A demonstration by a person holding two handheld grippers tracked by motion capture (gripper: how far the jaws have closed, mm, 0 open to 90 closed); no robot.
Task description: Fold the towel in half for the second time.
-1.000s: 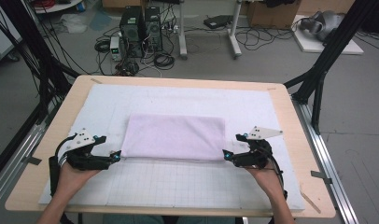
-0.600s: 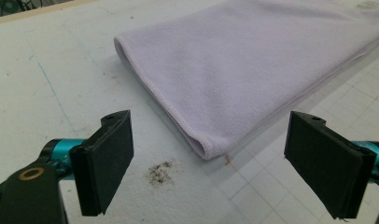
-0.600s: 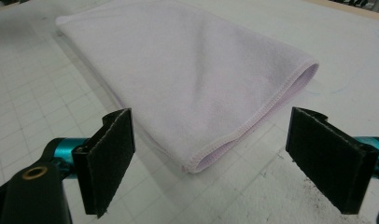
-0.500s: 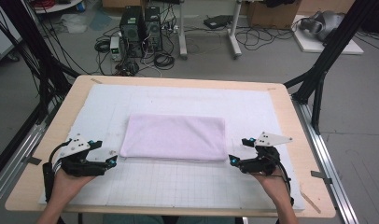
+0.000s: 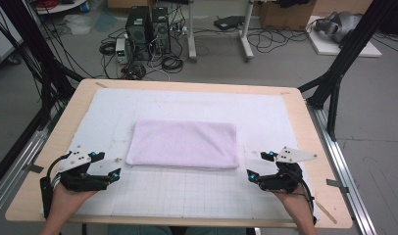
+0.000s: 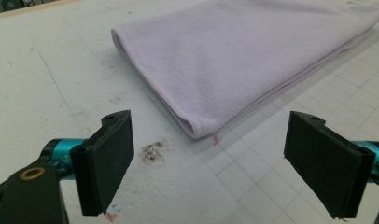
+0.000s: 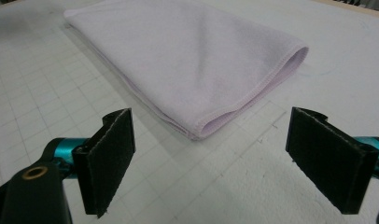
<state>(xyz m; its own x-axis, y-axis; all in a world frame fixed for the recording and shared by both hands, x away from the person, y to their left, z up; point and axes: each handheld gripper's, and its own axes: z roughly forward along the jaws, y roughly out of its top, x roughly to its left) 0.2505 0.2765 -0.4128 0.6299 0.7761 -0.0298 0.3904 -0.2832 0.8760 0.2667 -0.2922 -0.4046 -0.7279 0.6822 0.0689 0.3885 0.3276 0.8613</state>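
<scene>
On white gridded mat [image 5: 187, 196] | folded lilac towel [image 5: 183, 144] lies flat | left gripper [image 5: 105, 166] and right gripper [image 5: 258, 165] flank its near corners, jaws apart, touching nothing

Computer towers [image 5: 149, 25], floor cables [image 5: 280, 38]

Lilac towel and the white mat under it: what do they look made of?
Towel: soft fabric, probably microfibre or fleece; matte, fine nap, stitched hem, folded in layers. Mat: white, matte, finely grained sheet, possibly foam or felt, printed with a grid, stained in spots. Neither is certain.
</scene>
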